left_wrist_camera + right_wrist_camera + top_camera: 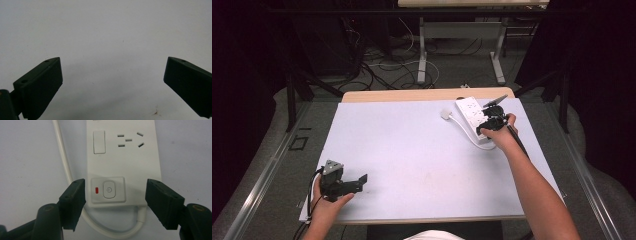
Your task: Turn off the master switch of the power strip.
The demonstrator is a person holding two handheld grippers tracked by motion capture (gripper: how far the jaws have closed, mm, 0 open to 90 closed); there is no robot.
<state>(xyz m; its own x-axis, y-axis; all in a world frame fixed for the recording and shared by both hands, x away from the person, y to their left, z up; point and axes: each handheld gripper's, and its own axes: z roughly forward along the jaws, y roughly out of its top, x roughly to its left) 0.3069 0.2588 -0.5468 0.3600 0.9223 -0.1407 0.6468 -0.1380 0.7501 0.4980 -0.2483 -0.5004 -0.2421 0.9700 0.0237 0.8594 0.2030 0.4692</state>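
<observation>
From the high view, I see the power strip (472,114) at the far right of the table (412,150), my right gripper (492,121) on its near end; my left gripper (354,184) waits near left, jaws wide, empty. Left gripper view: bare tabletop, nothing between the jaws. Right gripper view: jaws open astride the strip's switch end (108,190), gripping nothing. I judge it rigid, light, slick plastic, best taken across the long edges; its cable (63,157) is springy. The far end is cut off.
</observation>
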